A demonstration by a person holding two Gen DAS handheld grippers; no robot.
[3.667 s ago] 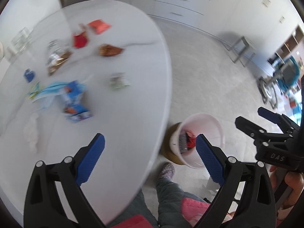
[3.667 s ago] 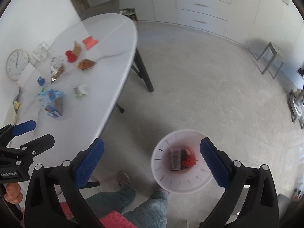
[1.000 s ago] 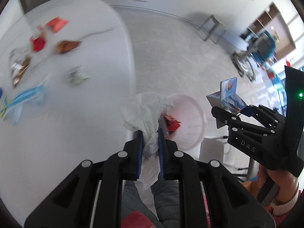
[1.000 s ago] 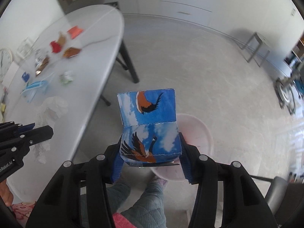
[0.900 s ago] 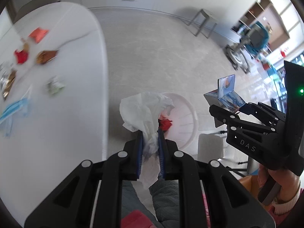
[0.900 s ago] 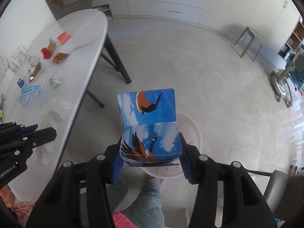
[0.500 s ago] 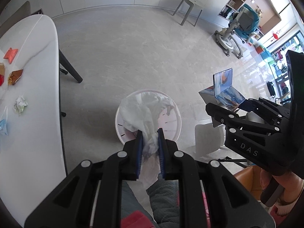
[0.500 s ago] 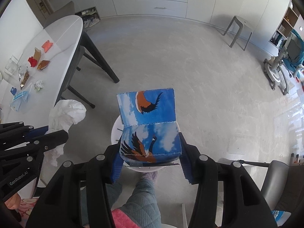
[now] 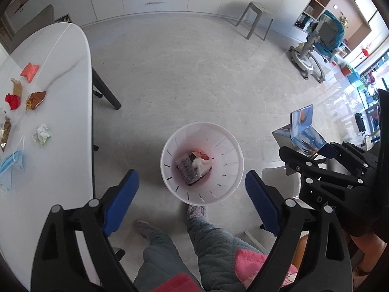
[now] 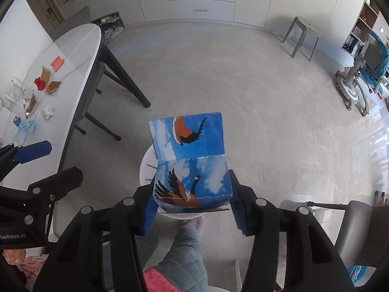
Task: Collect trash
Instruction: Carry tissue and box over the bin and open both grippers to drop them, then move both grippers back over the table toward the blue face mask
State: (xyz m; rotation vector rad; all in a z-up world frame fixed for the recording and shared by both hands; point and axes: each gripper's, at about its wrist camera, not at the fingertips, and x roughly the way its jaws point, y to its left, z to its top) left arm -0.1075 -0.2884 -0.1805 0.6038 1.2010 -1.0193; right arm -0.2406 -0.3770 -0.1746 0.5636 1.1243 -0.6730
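The white slotted trash bin [image 9: 228, 170] stands on the floor beside the table, holding a crumpled tissue [image 9: 201, 165], a dark packet and something red, perhaps a wrapper. Above it the left gripper [image 9: 192, 199] hangs with its blue pads spread wide and nothing between them. The right gripper [image 10: 192, 209] clamps a blue carton printed with birds [image 10: 192, 165] over the bin's rim. On the white oval table [image 9: 65, 112] lie a paper ball [image 9: 41, 135], a face mask [image 9: 11, 168] and red and brown wrappers [image 9: 29, 92].
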